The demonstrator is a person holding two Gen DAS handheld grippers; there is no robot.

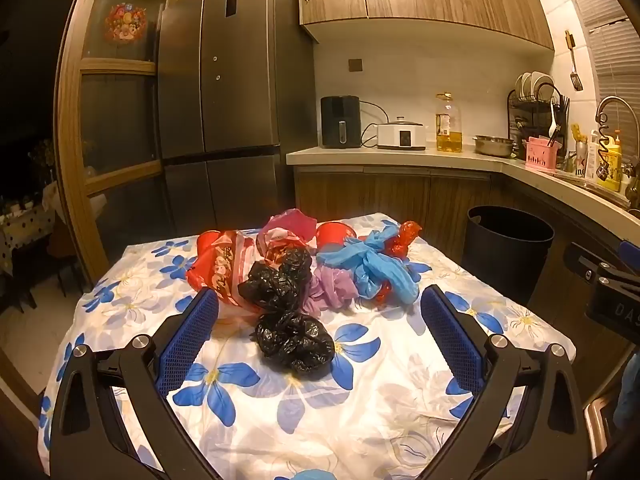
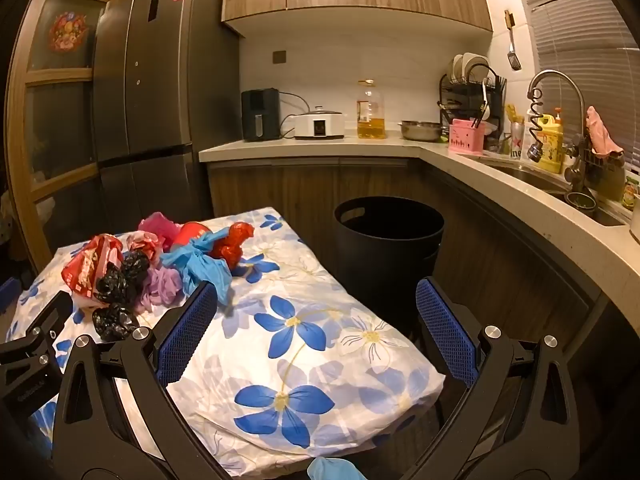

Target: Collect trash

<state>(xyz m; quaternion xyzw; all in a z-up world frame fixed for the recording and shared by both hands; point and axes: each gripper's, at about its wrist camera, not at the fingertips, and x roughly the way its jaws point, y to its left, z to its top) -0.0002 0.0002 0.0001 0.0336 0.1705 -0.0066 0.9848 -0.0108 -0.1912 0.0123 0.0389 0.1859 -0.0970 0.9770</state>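
Note:
Crumpled plastic bags lie in a heap on a table with a blue-flowered cloth [image 1: 360,380]. The nearest is a black bag [image 1: 294,340], with a second black bag [image 1: 278,280] behind it. A red printed bag [image 1: 220,268], a purple bag [image 1: 336,286], a blue bag [image 1: 372,268] and a pink bag [image 1: 290,222] lie around them. My left gripper [image 1: 318,334] is open, low over the table, with the near black bag between its fingers. My right gripper [image 2: 316,320] is open and empty over the table's right part, right of the heap [image 2: 160,264]. A black trash bin [image 2: 388,236] stands on the floor beyond the table.
The bin also shows in the left wrist view [image 1: 506,248], at the table's right. A kitchen counter [image 2: 320,146] with an air fryer, cooker, oil bottle and dish rack runs behind and along the right, ending at a sink [image 2: 560,184]. A dark fridge [image 1: 224,92] stands at the left.

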